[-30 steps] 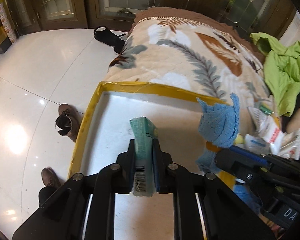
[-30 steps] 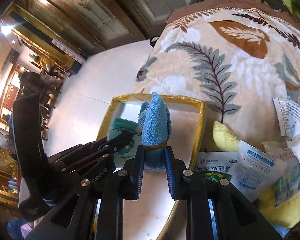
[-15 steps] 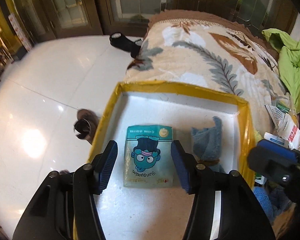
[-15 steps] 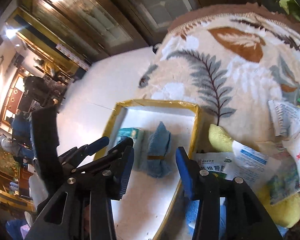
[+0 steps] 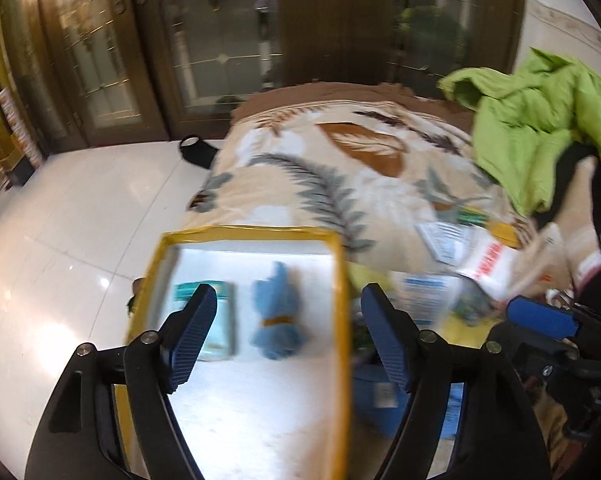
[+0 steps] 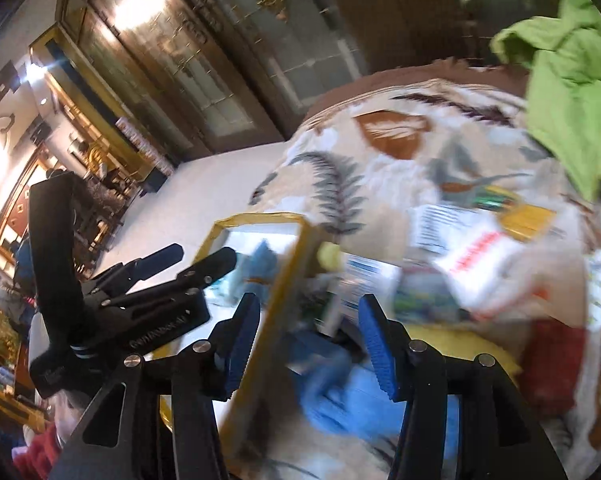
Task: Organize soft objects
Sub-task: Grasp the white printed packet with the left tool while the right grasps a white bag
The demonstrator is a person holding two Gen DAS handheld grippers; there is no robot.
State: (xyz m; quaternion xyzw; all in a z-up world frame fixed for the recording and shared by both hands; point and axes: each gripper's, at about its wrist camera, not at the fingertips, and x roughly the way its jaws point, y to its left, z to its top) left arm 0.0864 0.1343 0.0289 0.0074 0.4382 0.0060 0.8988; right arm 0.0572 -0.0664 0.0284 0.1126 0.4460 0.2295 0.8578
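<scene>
- Blue cloth (image 5: 274, 316) lies in the middle of the frame, inside the yellow-rimmed tray (image 5: 338, 280), just beside a teal packet (image 5: 216, 320) at centre-left.
- Left gripper (image 5: 286, 340) is spread wide and empty above the tray; right gripper (image 6: 304, 344) is likewise released, over the tray's right rim.
- Likely next step: fetch another soft item from the heap of packets (image 6: 452, 264) at centre-right; approach slowly and pinch one piece only.
- Tray rim may snag a low sweep.
- Green jacket (image 5: 540, 120) sits upper right on the leaf-print blanket (image 5: 340, 160), well apart.
</scene>
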